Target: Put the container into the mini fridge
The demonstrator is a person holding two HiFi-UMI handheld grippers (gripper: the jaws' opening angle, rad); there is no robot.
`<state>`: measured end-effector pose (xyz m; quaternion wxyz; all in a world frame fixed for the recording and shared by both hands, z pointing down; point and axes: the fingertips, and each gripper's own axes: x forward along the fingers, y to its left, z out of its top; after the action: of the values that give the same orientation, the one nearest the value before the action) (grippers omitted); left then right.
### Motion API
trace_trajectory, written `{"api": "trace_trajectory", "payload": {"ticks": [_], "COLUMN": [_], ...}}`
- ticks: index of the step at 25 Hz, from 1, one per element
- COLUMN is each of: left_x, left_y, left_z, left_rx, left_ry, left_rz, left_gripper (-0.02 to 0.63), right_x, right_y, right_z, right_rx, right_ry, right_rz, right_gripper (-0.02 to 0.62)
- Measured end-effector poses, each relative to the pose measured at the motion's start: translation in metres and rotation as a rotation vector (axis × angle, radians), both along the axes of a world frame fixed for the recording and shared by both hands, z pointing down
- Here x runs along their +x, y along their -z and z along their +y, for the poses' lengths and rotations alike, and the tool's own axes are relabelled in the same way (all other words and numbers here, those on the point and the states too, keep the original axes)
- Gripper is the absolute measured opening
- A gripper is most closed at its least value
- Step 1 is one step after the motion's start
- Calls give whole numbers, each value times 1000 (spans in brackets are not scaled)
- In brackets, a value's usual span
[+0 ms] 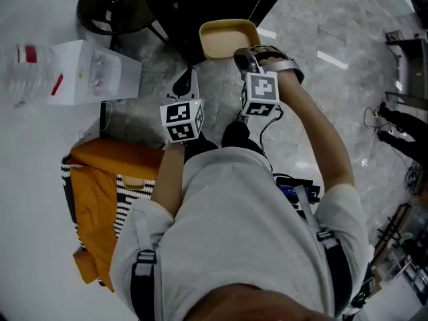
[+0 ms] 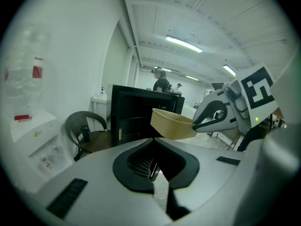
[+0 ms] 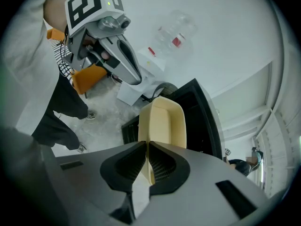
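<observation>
The beige open-topped container (image 1: 227,37) is held up in front of the black mini fridge (image 1: 200,5). My right gripper (image 1: 243,59) is shut on its near rim wall. In the right gripper view, the container (image 3: 162,121) stretches away from the closed jaws of the right gripper (image 3: 146,168) toward the mini fridge (image 3: 200,112). My left gripper (image 1: 187,81) hangs to the left of the container, shut with nothing in it. In the left gripper view, the left gripper (image 2: 154,169) looks across at the container (image 2: 171,124), the right gripper (image 2: 221,113) and the mini fridge (image 2: 134,114).
A dark wicker chair (image 1: 110,9) stands left of the fridge. A white box-like unit (image 1: 87,72) with a clear bottle (image 1: 23,69) is further left. An orange and striped bag (image 1: 107,179) sits by my left side. Grey marble floor (image 1: 334,39) lies to the right.
</observation>
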<state>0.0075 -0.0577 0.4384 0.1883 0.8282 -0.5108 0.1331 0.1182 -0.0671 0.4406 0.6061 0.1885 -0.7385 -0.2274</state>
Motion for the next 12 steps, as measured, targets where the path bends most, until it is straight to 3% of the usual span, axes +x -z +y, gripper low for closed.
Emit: {"api": "trace_trajectory", "payload": {"ticks": [7, 12], "left_x": [62, 81], "left_y": [-14, -16], "left_z": [15, 35], "left_rx": [-1, -10], "left_ry": [120, 154], "left_rz": [-47, -65], "left_gripper": [12, 12], "right_x": [46, 59], "right_y": [-21, -31], "right_z": [6, 19], "right_rx": [-14, -23], "right_ry": [143, 182], "right_rz": [-28, -55], "right_gripper": [52, 52]}}
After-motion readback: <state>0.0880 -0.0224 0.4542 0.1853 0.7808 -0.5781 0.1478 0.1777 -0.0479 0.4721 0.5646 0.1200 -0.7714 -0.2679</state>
